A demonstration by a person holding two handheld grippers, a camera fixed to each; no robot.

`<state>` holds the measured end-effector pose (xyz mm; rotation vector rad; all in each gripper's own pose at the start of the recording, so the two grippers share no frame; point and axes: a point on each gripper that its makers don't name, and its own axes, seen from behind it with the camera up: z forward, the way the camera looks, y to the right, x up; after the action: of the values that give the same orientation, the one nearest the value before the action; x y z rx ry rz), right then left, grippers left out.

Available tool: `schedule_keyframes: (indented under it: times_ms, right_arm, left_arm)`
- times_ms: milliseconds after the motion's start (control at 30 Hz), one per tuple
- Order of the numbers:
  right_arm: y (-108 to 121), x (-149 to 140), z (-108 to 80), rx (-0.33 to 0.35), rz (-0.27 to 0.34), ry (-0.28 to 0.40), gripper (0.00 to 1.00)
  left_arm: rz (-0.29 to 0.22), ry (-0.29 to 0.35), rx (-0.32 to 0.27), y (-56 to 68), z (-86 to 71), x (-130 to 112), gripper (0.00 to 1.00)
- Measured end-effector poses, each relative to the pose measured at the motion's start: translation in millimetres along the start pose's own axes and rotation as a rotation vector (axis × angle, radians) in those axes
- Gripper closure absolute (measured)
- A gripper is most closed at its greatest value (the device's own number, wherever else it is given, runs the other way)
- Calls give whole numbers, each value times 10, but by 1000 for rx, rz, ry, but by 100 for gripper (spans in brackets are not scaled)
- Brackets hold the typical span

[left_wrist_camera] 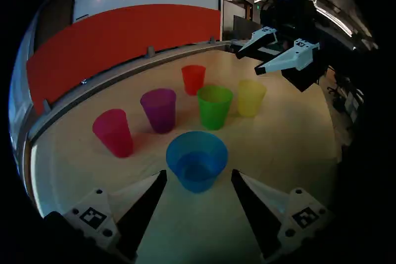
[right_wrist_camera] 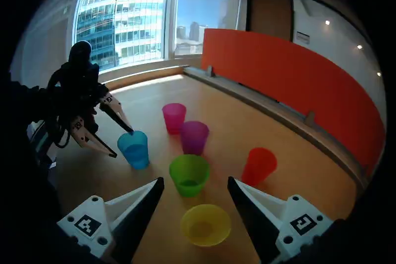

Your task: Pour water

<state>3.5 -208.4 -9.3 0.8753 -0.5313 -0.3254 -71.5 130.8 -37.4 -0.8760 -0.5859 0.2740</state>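
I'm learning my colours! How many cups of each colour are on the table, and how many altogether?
Blue cup: 1
Pink cup: 1
Purple cup: 1
Red cup: 1
Green cup: 1
Yellow cup: 1
Total: 6 cups

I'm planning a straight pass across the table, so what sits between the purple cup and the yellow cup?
The green cup stands between the purple cup and the yellow cup, apart from both, as the left gripper view shows.
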Motion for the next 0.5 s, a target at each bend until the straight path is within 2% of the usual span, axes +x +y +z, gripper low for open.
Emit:
schedule_keyframes:
  times_ms: [500]
  right_arm:
    - [-33,-48,236,26,-14,-42,0]
  left_arm:
    - [-5,2,-35,9,246,54,3]
